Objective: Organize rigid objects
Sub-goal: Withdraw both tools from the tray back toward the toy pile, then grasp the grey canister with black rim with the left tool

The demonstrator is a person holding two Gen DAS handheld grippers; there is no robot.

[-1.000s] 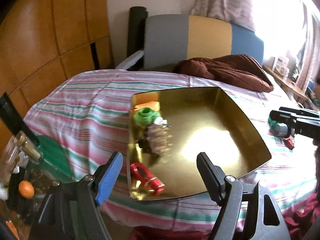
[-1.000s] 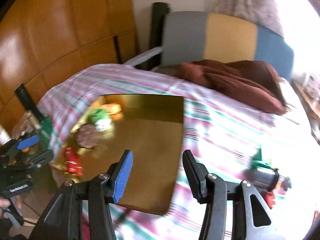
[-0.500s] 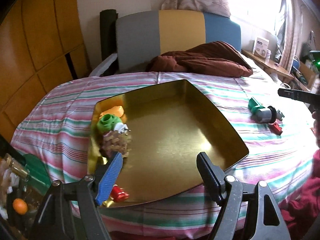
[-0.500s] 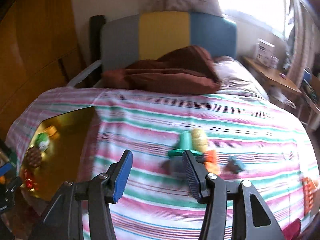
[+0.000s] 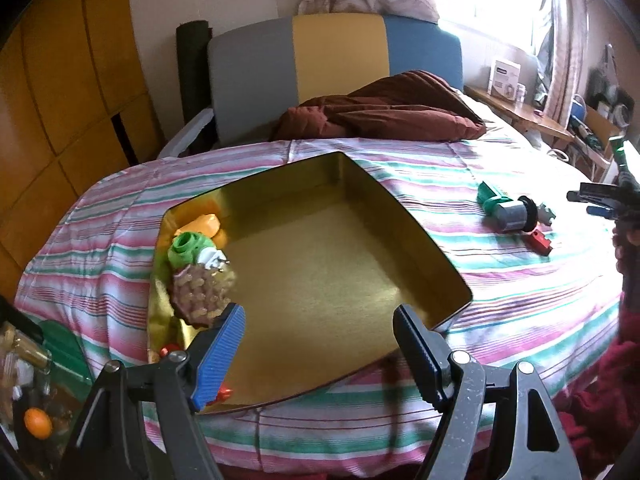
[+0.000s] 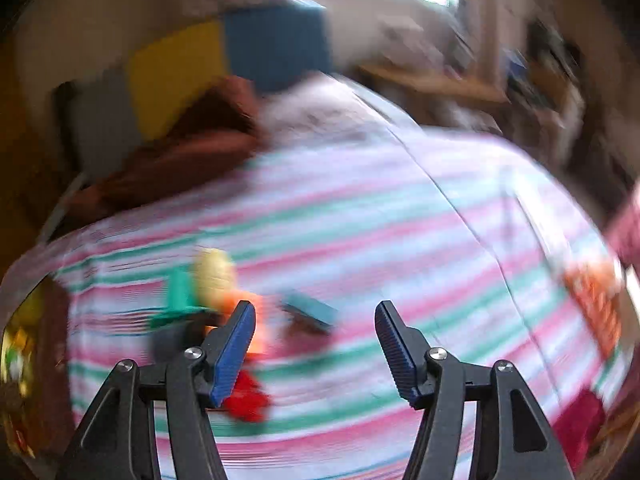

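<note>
The right gripper (image 6: pixel 314 340) hangs over the striped bed (image 6: pixel 400 240) with its jaws opening and nothing between them; the left gripper (image 5: pixel 320 344) has its jaws released and empty above the gold tray (image 5: pixel 440 256). Just ahead of the right jaws lies a blurred cluster of small toys (image 6: pixel 224 312), apparently hard plastic. They look light and stiff, likely slippery, so each is best pinched across its narrow middle.

Both tools share one build: the left gripper (image 5: pixel 318 332) and right gripper (image 6: pixel 316 334) have black triangular frames with cut-out windows and silver screws at the pivots. The right gripper's ribbed pads (image 6: pixel 236 346) are both blue. On the left gripper, only the pad (image 5: pixel 220 354) nearer the gold tray's (image 5: pixel 430 236) toys is blue; its partner is black.
</note>
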